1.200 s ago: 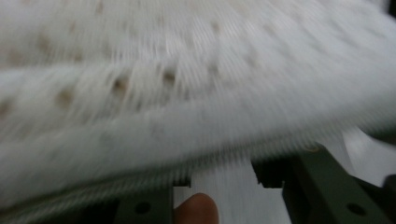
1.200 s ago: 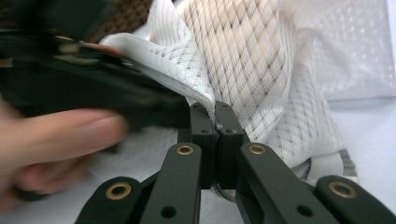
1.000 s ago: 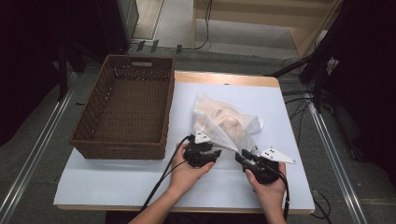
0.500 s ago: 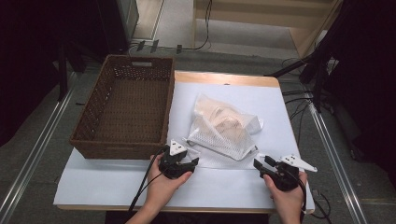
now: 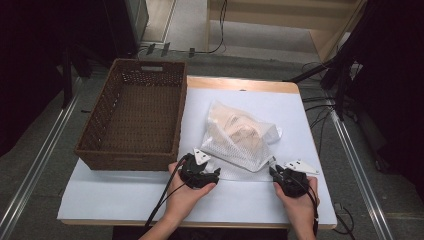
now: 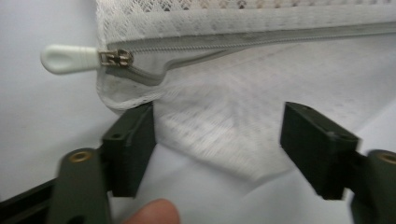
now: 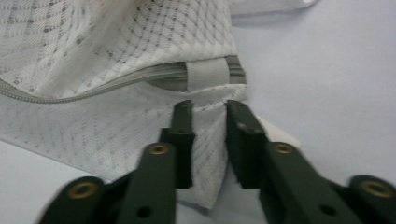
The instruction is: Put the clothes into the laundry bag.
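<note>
High view: the white mesh laundry bag with pale garments inside (image 5: 240, 137) lies on the white sheet covering the table (image 5: 125, 195), just right of the brown woven wicker basket (image 5: 132, 120) and apart from it. The bag's grey zipper (image 6: 243, 39) runs along its near edge, the white zipper pull (image 6: 70, 58) at the left end. The left gripper (image 5: 202, 175) sits at the bag's near-left corner; its jaws have just been opening and now stand wide apart, loose mesh lying between them with neither pad pressing on it (a fingertip shows at the bottom of the left gripper view). The right gripper (image 5: 274, 173) is at the near-right corner; its jaws have just been closing and pinch a fold of mesh below the zipper's end.
</note>
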Tool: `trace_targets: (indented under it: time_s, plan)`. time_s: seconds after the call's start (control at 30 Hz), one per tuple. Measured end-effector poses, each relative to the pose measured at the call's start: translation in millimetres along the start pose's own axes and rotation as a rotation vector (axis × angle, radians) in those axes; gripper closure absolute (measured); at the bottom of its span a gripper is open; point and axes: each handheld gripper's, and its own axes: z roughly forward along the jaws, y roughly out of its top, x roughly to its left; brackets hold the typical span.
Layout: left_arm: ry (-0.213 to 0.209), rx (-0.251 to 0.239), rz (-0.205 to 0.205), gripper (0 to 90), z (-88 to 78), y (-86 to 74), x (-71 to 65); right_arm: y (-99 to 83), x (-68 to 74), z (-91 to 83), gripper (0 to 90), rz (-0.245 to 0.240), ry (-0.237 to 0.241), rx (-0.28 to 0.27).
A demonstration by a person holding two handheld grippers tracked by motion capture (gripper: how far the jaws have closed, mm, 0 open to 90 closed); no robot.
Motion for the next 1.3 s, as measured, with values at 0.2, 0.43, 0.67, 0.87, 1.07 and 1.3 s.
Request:
trace_targets:
  time_s: [0.2,0.43,0.67,0.87,1.07,1.3]
  plan:
    - [-0.074,0.024,-0.028,85.7,-10.6,-5.4,15.7,-1.0,-8.4,-4.6,90.0,0.02,0.035,0.014]
    - [-0.223,0.031,-0.002,90.0,-27.6,-24.5,18.6,-8.0,-15.0,-17.7,90.0,0.028,0.037,0.04]
    - [-0.212,-0.01,-0.052,65.4,-49.1,-43.9,28.5,-14.7,-19.3,-34.2,90.0,0.094,0.016,0.03]
    - [-0.224,-0.105,-0.088,44.7,-54.7,-37.3,25.3,-10.3,-21.9,-40.1,70.8,0.091,0.003,-0.092]
    - [-0.162,-0.075,-0.057,37.4,-39.2,-22.7,12.1,-1.2,-13.8,-29.5,59.9,0.086,0.075,-0.139]
    - [-0.104,-0.008,0.028,71.7,-35.0,-32.7,20.6,5.4,-7.8,4.2,66.2,0.03,0.077,-0.031]
